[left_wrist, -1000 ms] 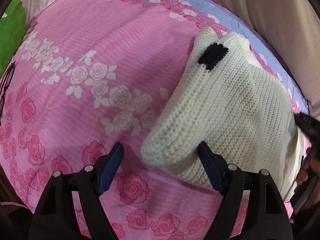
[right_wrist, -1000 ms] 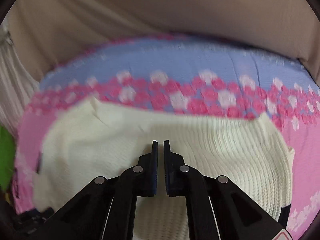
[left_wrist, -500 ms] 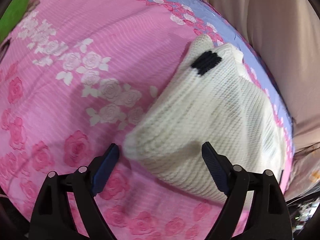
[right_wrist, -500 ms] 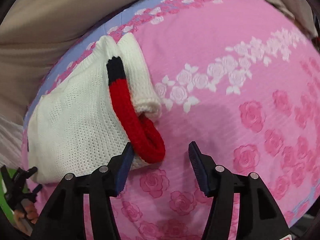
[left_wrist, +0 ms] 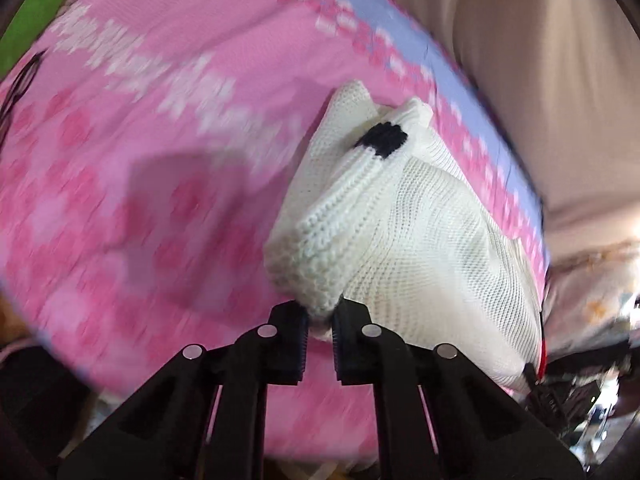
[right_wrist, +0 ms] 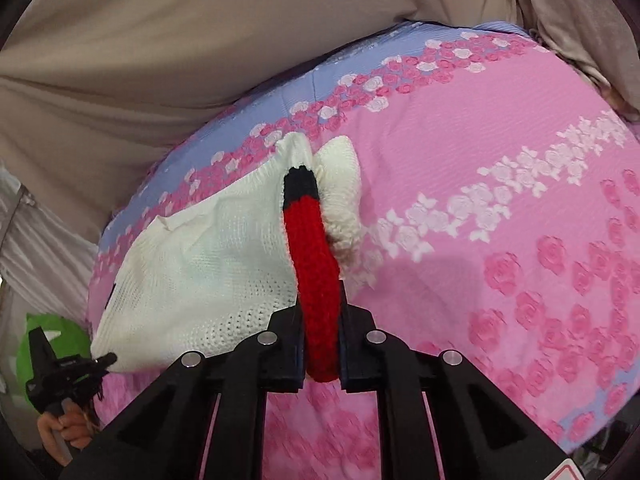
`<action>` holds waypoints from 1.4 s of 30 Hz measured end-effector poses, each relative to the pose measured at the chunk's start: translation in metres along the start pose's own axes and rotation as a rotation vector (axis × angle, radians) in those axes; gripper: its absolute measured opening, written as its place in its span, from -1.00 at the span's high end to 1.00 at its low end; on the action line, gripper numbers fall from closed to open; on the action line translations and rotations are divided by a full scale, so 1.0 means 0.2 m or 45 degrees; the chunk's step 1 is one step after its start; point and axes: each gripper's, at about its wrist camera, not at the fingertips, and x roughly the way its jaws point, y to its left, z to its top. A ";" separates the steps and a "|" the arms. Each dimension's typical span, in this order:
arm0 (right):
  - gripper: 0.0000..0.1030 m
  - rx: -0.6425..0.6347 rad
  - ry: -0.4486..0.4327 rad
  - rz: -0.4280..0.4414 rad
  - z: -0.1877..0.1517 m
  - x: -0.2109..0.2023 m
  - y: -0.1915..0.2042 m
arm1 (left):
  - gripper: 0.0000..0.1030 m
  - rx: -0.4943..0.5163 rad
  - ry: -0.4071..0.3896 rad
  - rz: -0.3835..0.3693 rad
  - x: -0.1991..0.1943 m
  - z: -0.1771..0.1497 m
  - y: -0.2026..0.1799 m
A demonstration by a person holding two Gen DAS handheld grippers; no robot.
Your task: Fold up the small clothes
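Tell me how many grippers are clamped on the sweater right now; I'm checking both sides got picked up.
2. The left gripper pinches a white knitted corner of the sweater. The right gripper pinches its red band at the opposite side.

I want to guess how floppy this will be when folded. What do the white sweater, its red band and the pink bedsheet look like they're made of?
Sweater: soft matte knit yarn, probably wool or acrylic; stitch rows show. Red band: thicker ribbed knit, clamped in the right gripper. Bedsheet: thin woven printed cloth, likely cotton or polyester, with fine ribbing.
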 end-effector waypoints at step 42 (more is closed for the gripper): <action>0.33 -0.033 -0.024 -0.286 0.13 0.24 0.02 | 0.67 0.353 -0.264 0.298 0.09 0.19 -0.21</action>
